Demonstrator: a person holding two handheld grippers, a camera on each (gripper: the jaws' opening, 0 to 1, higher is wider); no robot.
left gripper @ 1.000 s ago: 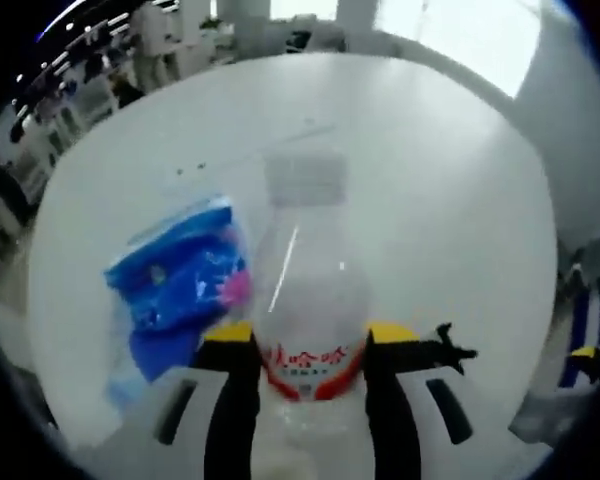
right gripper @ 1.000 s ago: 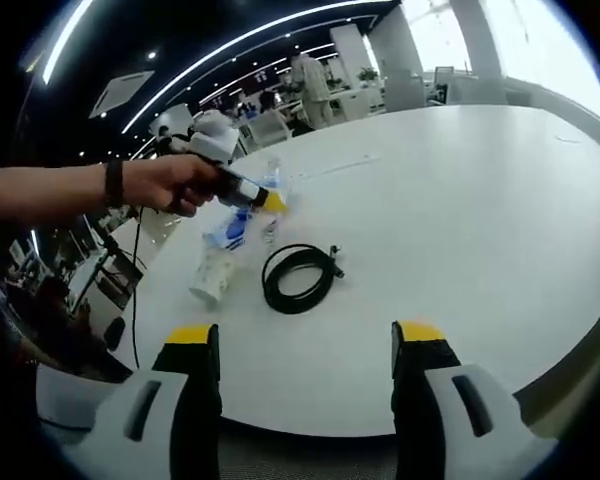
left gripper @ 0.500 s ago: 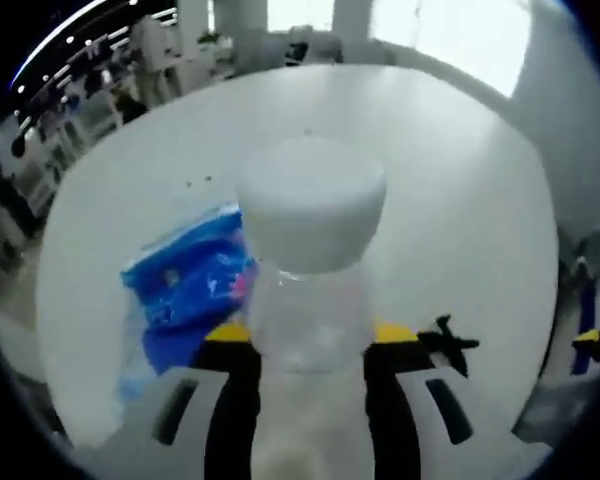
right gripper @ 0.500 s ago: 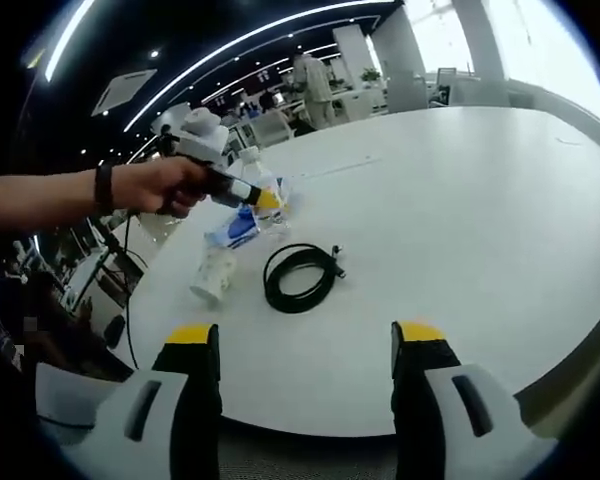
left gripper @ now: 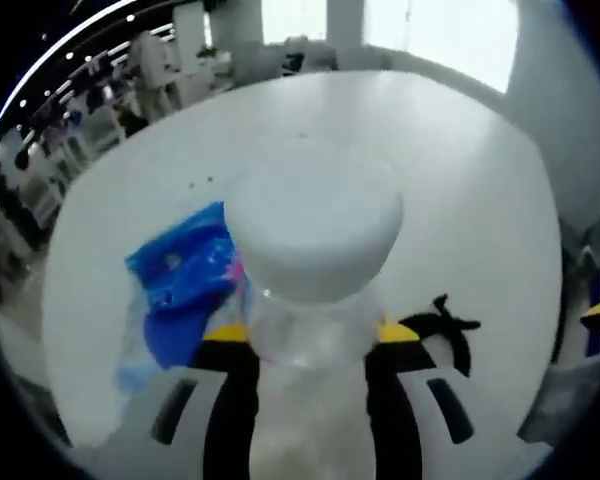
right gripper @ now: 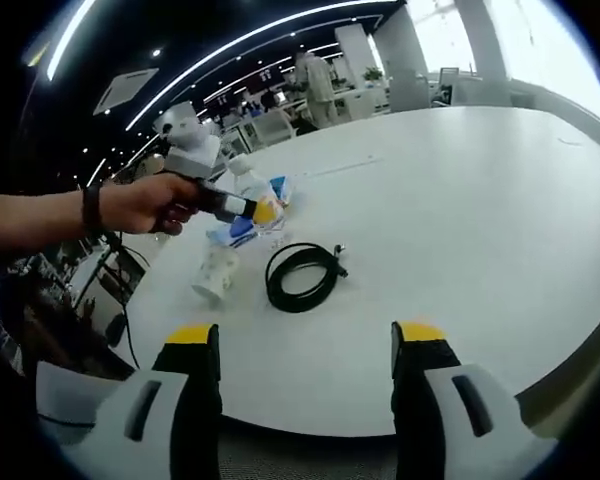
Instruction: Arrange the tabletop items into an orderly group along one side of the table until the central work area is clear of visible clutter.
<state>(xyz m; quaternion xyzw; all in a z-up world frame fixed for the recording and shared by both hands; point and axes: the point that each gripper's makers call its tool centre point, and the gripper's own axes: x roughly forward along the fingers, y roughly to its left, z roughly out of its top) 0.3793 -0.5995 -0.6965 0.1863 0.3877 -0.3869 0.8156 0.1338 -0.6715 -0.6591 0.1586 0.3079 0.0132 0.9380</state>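
one bottle clamped (cap forward) in left gripper.

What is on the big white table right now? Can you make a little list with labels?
table: white, round-edged
left tool: shut on the clear bottle, white cap facing the camera
right tool: open, holding nothing, near the table edge
blue packet: on the table beside the bottle
black cable: coiled on the table
paper cup: lying on its side

blurred bottle cap, packet partly hidden
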